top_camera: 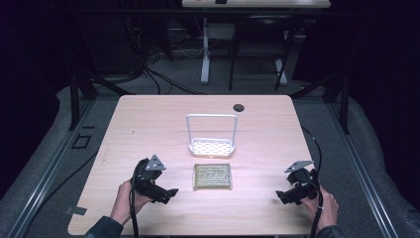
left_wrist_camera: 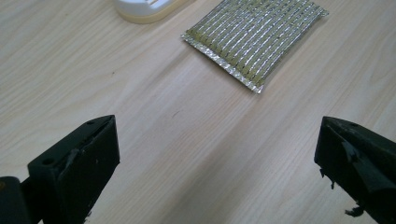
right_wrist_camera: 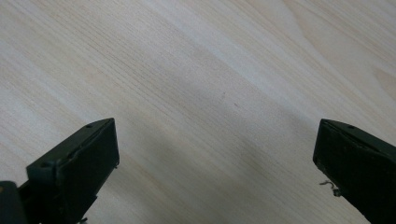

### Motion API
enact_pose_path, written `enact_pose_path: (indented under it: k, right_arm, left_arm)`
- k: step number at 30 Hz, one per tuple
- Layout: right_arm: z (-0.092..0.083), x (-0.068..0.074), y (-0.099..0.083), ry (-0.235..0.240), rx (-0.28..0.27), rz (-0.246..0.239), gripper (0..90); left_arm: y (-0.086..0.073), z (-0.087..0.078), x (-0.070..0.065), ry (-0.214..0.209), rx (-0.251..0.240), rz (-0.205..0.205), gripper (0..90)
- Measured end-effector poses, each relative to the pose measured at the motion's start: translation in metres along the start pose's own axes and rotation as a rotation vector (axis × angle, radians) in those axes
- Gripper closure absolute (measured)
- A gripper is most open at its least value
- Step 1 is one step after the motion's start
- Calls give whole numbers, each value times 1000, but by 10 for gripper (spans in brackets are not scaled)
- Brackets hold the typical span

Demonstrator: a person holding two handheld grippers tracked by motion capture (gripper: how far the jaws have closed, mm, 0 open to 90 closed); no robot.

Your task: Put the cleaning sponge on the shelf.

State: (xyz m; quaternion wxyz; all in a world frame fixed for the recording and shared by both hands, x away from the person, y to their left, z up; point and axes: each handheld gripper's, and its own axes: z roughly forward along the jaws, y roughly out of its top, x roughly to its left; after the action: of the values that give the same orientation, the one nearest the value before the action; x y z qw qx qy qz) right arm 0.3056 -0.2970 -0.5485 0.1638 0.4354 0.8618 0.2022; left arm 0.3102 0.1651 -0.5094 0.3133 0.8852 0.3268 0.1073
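1. A flat, square scrub pad of shiny silver and yellow weave lies in the middle of the light wooden table, near the front edge.
2. A white plastic holder with a tall wire handle stands just behind the pad.
3. The left gripper hovers near the pad's left side, jaws spread wide and holding nothing.
4. The right gripper hovers near the front right corner, well apart from the pad, jaws spread wide too.

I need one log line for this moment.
left gripper: open, empty, nearest the scrub pad | right gripper: open, empty | pad: flat on table | white rack: behind pad
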Motion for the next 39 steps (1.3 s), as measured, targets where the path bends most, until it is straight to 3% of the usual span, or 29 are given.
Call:
enact_pose_path:
  k: [17, 33, 39]
  right_arm:
    - [-1, 3, 2, 4, -4, -18, 0]
    - [0, 2, 2, 9, 2, -23, 0]
    - [0, 2, 1, 12, 1, -22, 0]
  left_arm:
    - [43, 37, -21, -95, 36, 125, 0]
    - [67, 65, -30, -157, 72, 188, 0]
    - [74, 78, -32, -173, 80, 192, 0]
